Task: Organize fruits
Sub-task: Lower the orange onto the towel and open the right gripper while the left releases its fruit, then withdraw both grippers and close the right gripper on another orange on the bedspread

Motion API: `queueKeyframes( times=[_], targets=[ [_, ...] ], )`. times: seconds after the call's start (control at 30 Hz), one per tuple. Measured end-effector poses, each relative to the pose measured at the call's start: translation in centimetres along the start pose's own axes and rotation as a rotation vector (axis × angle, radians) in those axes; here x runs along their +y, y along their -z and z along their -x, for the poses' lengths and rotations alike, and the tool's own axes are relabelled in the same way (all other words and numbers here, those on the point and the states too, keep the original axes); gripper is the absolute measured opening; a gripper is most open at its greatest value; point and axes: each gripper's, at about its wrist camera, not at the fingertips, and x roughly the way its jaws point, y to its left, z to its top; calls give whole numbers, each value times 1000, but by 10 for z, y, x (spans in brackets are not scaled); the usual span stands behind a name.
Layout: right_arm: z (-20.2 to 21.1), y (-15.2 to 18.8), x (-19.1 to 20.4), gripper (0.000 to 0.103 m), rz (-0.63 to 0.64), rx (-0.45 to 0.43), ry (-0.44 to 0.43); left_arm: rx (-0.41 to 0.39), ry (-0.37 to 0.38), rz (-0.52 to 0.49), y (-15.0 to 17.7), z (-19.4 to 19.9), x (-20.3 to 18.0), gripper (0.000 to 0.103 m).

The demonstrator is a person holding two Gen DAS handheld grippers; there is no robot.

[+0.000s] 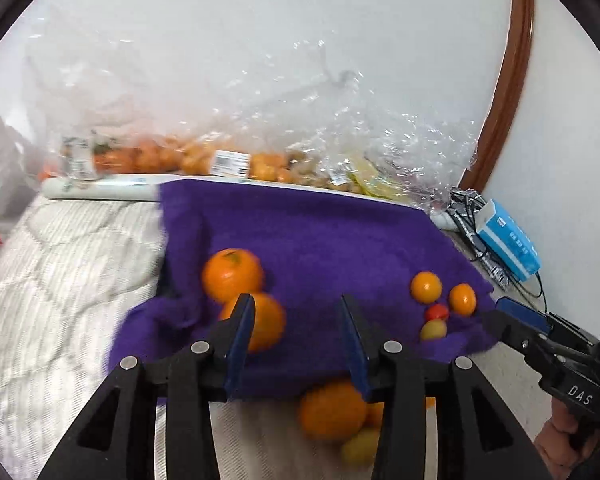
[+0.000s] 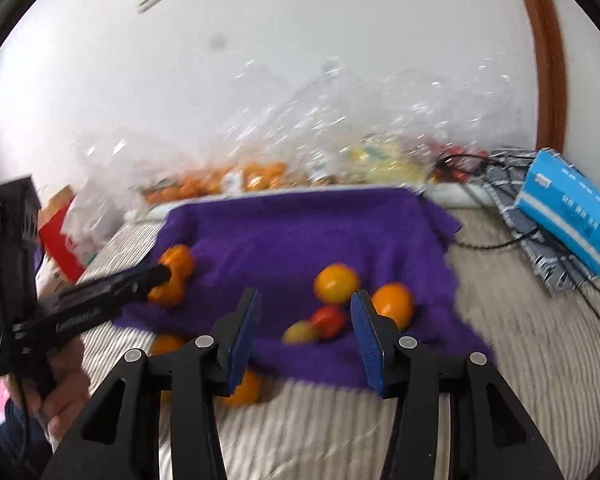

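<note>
White wall (image 1: 260, 40) | striped bedding (image 1: 60, 280) | purple cloth (image 1: 320, 240) | oranges (image 1: 232, 274)

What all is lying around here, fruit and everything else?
cloth: one, purple, spread on the striped bedding
large oranges: two, orange, touching, left part of cloth
small oranges: two, orange, right part of cloth
tomatoes: one red, one yellowish, just below the small oranges
loose fruit: one large orange and some smaller pieces, partly hidden, on bedding off the cloth's near edge
bags: clear plastic, count unclear, holding more fruit, along the wall
box: one, blue, far right
cables: dark, beside the box
left tool: open, empty, near the large oranges
right tool: open, empty, over the tomatoes
</note>
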Motion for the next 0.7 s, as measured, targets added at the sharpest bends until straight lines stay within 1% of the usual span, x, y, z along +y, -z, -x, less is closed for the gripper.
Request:
queueKeyframes(
  times=[0.13,0.23,0.3,0.33,0.4,0.47,0.57,0.7],
  targets=[
    [-6,20,22,44,30,55,0,-5,-61,14,20,27,25,41],
    [-16,34,31,38,34,97,-10,-11,-74,56,37,42,41,42],
    [-22,40,35,35,39,118,-8,-17,-97,77,49,50,51,42],
    [-26,41,36,35,41,126,-8,-14,-105,83,50,51,53,42],
    [-29,42,39,35,45,139,-20,-19,-90,116,50,53,58,42],
    [-32,42,42,35,54,140,-10,-23,-91,128,49,52,59,42],
    [-41,42,44,35,73,164,26,-15,-113,117,50,48,56,42],
    [-39,43,41,33,74,164,29,-20,-103,96,52,50,52,42]
  ],
)
